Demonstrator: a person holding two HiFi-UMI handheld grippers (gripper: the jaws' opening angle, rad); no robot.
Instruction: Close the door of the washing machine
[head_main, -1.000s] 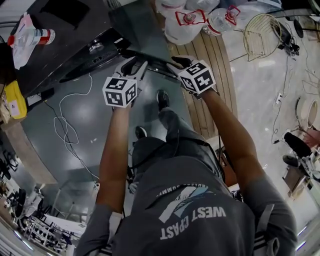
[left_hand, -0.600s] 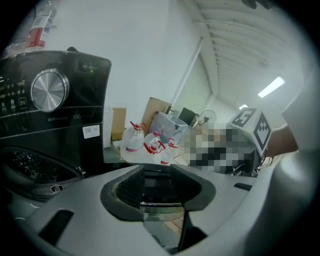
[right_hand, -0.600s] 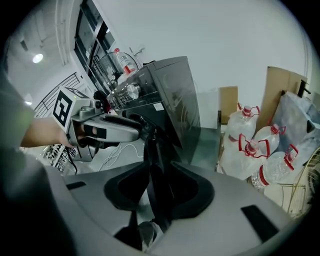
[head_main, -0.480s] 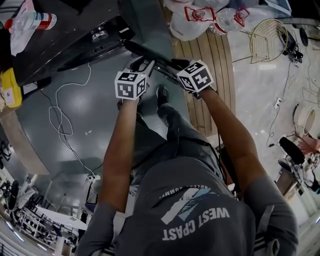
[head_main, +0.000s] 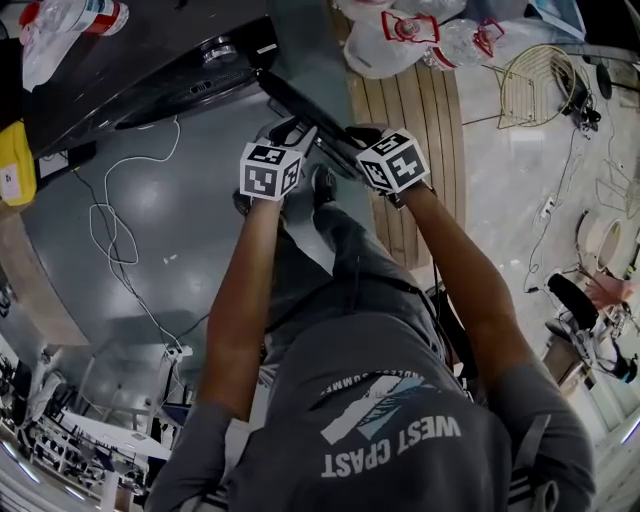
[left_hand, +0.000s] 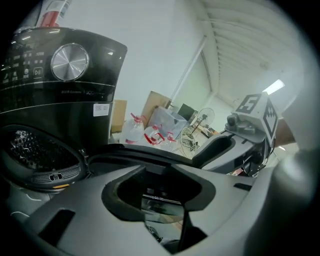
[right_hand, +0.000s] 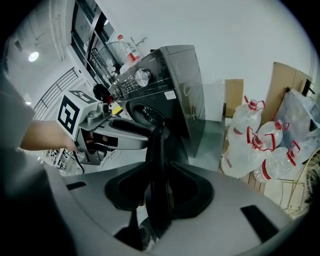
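Machine sits top left with the drum exposed. Left claw: jaws together, nothing clamped, tips right at the door rim. Door is swung out, edge-on between the two claws. Right claw: clamped on the door's edge. Water bottles on the floor further right.

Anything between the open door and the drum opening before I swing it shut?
Nothing visible. The door sits edge-on in the right gripper and the left gripper. Nothing shows across the drum opening, and the water bottles stand off to the side.
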